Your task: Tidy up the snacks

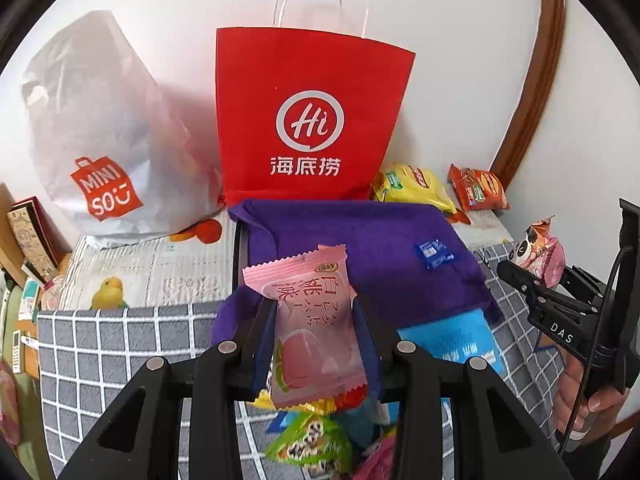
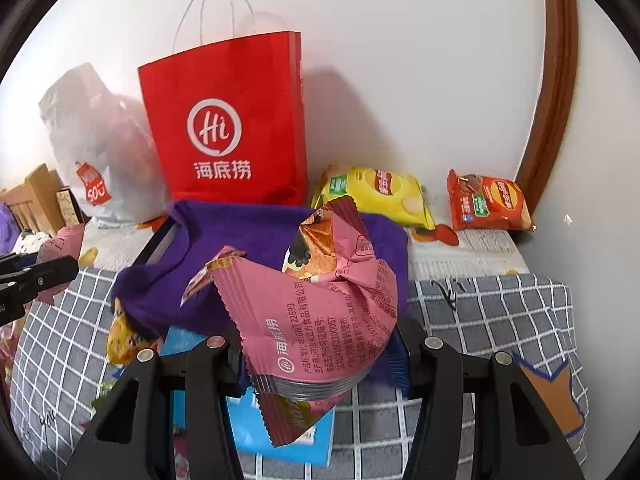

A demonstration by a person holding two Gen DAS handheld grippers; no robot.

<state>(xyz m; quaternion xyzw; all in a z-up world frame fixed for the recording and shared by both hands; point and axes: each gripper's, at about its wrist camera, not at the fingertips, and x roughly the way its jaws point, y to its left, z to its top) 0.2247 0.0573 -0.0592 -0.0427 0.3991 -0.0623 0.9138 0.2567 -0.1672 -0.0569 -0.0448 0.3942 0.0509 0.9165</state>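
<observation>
My left gripper (image 1: 316, 320) is shut on a pale pink peach snack packet (image 1: 308, 320), held upright over a purple fabric box (image 1: 352, 248). My right gripper (image 2: 320, 344) is shut on a crumpled pink snack packet (image 2: 332, 304), also above the purple box (image 2: 240, 240). The right gripper and its packet (image 1: 540, 252) show at the right edge of the left wrist view. A blue packet (image 2: 280, 428) and loose snacks (image 1: 312, 440) lie below the grippers on a grey checked cloth (image 1: 120, 344).
A red paper bag (image 1: 312, 120) stands against the white wall behind the box, with a white plastic Miniso bag (image 1: 100, 140) to its left. A yellow chip bag (image 2: 376, 196) and an orange chip bag (image 2: 488, 200) lie at the back right. A brown door frame (image 2: 548, 100) stands right.
</observation>
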